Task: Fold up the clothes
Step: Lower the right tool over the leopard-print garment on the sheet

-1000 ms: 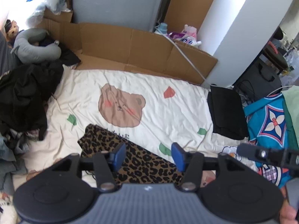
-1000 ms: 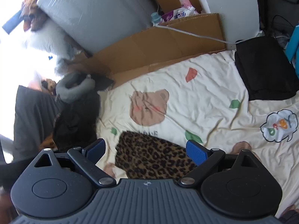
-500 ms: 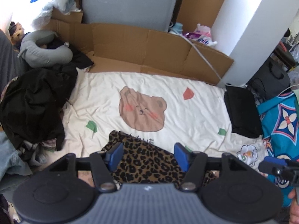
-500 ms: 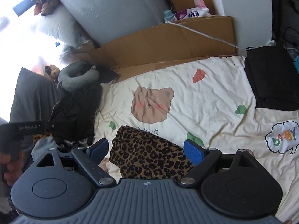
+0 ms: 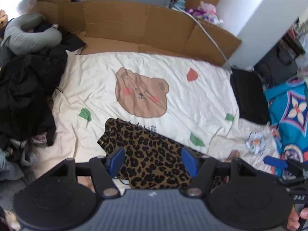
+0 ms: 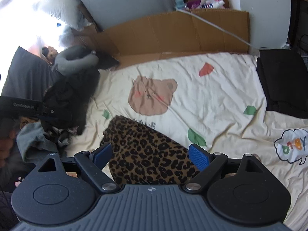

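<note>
On cream bear-print sheet [image 5: 192,100], near edge: leopard-print garment [image 5: 146,154], bunched, lying just below the bear face print [image 5: 141,94]. Seen in right wrist view too [image 6: 150,154], same spot.

Left gripper [image 5: 153,160]: spread wide, blue pads either side of the leopard fabric in frame, nothing pinched. Cannot tell whether touching cloth or hovering above it.

Right gripper [image 6: 151,155]: also spread wide, nothing between the pads but the garment behind. Same caveat on contact.

Left of sheet: black clothes pile [image 5: 27,88], grey neck pillow [image 5: 28,34] on top end. Right edge: folded black garment [image 5: 248,96], beside it teal patterned fabric [image 5: 290,107]. Behind sheet: flattened cardboard [image 5: 134,27] with white cable [image 5: 209,38] draped over.

Right gripper tip visible at lower right of left view [image 5: 277,163]; left gripper body at left edge of right view [image 6: 23,107].
</note>
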Motion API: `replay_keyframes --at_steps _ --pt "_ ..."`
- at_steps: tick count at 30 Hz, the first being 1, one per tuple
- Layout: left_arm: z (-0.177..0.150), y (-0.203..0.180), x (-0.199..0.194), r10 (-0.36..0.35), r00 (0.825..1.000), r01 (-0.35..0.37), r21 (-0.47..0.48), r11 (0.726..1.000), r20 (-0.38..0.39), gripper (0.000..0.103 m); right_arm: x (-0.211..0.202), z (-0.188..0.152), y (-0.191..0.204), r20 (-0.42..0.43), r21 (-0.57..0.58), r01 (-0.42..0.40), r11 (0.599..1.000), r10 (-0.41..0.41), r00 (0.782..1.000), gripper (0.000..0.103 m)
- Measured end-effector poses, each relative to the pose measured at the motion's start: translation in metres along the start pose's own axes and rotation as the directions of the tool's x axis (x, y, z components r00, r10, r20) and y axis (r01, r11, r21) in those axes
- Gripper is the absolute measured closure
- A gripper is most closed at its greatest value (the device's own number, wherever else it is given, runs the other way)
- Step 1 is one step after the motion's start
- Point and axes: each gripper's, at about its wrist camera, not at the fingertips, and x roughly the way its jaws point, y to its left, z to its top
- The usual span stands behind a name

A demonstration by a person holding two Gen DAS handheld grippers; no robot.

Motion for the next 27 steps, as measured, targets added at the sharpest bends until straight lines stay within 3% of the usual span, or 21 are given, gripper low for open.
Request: replay_keyframes --at_steps 12,16,27 --pt "-0.002 -0.001 -0.004 -0.014 1.0 0.013 -0.03 0.999 -0.017 0.029 0.049 -0.033 -0.005 -0.029 -0.035 -0.011 0.999 0.01 1.0 0.017" --pt "-0.002 0.008 -0.006 0.008 1.0 -0.009 -0.057 0.998 -0.011 0.029 0.064 -0.043 0.0 -0.044 -0.059 -0.016 0.998 0.013 0.999 0.023" --pt "0.004 0.045 -0.018 0.053 0.998 -0.048 -0.182 0.982 0.023 0.029 0.111 -0.065 0.033 -0.055 -0.162 -0.027 0.986 0.019 0.998 0.024"
